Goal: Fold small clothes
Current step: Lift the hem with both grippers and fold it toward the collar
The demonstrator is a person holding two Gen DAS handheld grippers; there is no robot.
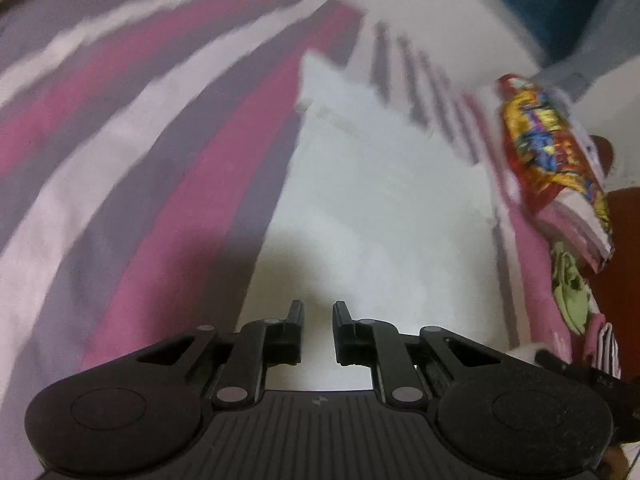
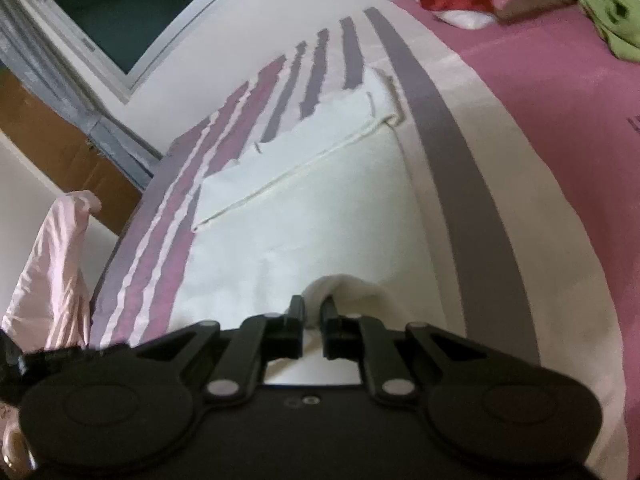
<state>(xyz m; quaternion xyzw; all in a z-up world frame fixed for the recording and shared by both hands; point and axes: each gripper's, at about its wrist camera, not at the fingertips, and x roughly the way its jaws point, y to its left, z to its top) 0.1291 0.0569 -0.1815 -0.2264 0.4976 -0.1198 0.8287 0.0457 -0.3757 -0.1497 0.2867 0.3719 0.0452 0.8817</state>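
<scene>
The white garment (image 2: 304, 208) is spread on the striped bed (image 2: 560, 160), its long axis running ahead. Its near edge is clamped by the right hand-held gripper (image 2: 313, 312) and the left hand-held gripper (image 1: 318, 316).

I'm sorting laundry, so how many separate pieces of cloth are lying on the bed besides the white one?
1 that I can tell: a green cloth crumpled on the pink part of the bedspread, beyond the white garment. More may lie outside these views.
</scene>
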